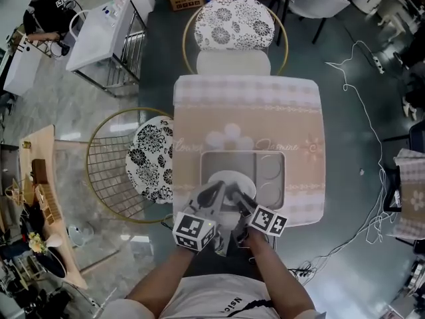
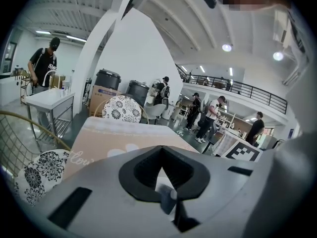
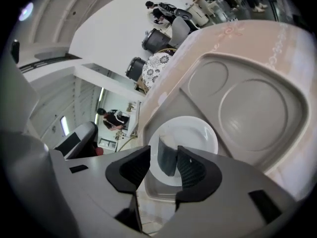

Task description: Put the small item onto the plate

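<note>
A white plate [image 1: 236, 179] [image 3: 194, 133] lies in the near-left part of a grey compartment tray [image 1: 267, 173] [image 3: 253, 108] on the pink-clothed table [image 1: 246, 115]. My right gripper [image 1: 238, 199] [image 3: 163, 155] hangs just above the plate's near edge. A small dark item [image 3: 166, 160] stands between its jaws, close against the right-hand pad, with a gap on the left side. My left gripper [image 1: 214, 194] [image 2: 166, 195] is right beside it, also over the plate's near edge. Its dark pads meet at the tips, and I cannot make out anything held there.
The tray has round hollows [image 3: 252, 114] to the right of the plate. One floral-cushioned wire chair [image 1: 234, 20] stands behind the table and another [image 1: 151, 158] to its left. Cables [image 1: 372, 138] trail over the floor at right. A person [image 1: 46, 12] stands by a white bench far left.
</note>
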{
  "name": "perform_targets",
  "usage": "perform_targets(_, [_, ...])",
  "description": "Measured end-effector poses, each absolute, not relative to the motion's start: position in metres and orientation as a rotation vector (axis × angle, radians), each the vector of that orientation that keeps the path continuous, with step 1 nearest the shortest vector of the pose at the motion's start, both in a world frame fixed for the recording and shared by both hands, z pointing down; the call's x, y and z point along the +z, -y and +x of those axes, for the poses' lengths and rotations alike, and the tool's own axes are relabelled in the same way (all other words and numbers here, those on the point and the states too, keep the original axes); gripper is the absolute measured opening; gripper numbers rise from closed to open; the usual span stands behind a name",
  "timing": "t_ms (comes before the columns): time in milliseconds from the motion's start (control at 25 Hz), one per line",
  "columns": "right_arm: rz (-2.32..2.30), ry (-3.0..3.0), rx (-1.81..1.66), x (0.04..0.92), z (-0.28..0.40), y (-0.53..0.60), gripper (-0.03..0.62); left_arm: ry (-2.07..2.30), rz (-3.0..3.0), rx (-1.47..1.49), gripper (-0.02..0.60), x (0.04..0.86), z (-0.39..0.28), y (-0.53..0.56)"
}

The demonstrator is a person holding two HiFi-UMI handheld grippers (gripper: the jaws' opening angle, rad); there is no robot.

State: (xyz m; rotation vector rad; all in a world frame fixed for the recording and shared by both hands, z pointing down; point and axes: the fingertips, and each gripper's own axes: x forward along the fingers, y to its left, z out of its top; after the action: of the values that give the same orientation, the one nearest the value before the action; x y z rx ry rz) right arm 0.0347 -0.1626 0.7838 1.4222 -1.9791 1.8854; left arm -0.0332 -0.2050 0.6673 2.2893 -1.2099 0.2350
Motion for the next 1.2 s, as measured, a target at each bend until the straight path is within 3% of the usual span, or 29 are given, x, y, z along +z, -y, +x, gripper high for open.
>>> perform_targets(640, [1.386,1.931,1.341,0.757,0.061,0.160,0.163,1.180,2.263,0.256,0.005,0.640,-0.028,0.186])
perform_targets(840, [1.376,2.088,1.347,0.701,0.052,0.169,0.056,1.153,2.270,0.302,0.005,0.621,-0.023,0.175])
perform_targets(1200, [1.340,2.331,1.215,0.607,0.027,0.161,0.038,1.146,2.279,0.300,0.005,0.576,-0.023,0.154])
